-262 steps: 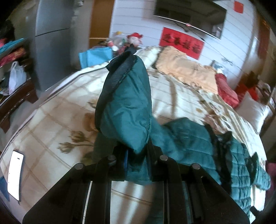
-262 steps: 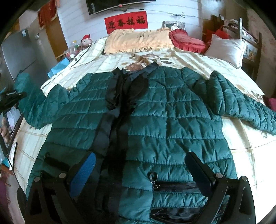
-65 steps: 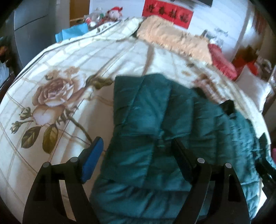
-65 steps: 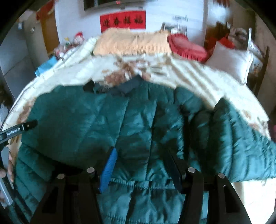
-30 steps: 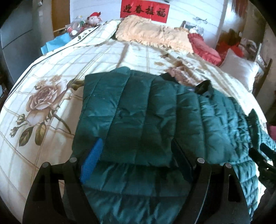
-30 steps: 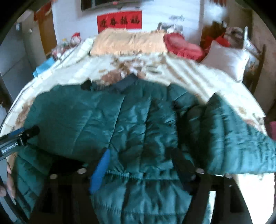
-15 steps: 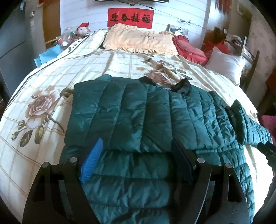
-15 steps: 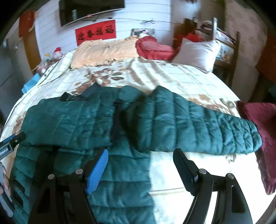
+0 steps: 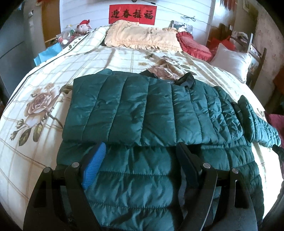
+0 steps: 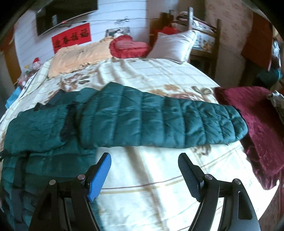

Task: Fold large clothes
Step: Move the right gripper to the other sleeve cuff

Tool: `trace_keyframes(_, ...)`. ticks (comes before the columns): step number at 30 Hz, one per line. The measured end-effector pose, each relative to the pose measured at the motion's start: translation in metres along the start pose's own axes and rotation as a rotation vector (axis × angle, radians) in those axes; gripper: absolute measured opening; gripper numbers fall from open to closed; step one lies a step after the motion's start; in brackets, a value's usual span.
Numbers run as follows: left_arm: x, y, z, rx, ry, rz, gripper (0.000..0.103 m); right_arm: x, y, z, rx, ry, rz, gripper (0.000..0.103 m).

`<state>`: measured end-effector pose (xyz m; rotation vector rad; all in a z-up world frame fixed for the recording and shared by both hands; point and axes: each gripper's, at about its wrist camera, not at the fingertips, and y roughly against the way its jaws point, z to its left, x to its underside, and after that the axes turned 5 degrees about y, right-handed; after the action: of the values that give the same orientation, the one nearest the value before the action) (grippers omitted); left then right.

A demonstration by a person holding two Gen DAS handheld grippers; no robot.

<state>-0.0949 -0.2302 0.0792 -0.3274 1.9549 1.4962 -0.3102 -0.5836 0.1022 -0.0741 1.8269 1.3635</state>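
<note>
Cream bedding [image 9: 110, 58] printed with brown roses and a pale grid covers the wide bed. A green quilted jacket [image 9: 142, 110] lies flat across its near half, one sleeve folded over the body, the other sleeve [image 10: 159, 124] stretched out to the right. At the far end sit a peach pillow [image 9: 142, 38], a red cushion [image 9: 193, 46] and a white pillow [image 9: 230, 60], under a red banner [image 9: 132, 14] on the white wall. A maroon blanket [image 10: 257, 120] lies at the right edge. The left gripper [image 9: 140, 151] hovers wide open over the jacket's hem, holding nothing; the right gripper [image 10: 144, 161] is wide open over bare bedding, empty.
</note>
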Motion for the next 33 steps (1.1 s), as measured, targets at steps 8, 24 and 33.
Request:
trace_keyframes(8,0.000,-0.007,0.009,-0.005,0.031,0.019,0.082,0.006,-0.015,-0.062,0.071,-0.132,0.014,0.082)
trace_keyframes(24,0.004,-0.012,0.014,-0.007,0.039,0.038,0.082,0.010,-0.059,-0.184,0.147,-0.549,0.021,0.082)
trace_keyframes(33,0.004,-0.013,0.018,-0.019,0.040,0.047,0.082,0.002,-0.080,-0.212,0.147,-0.697,0.018,0.085)
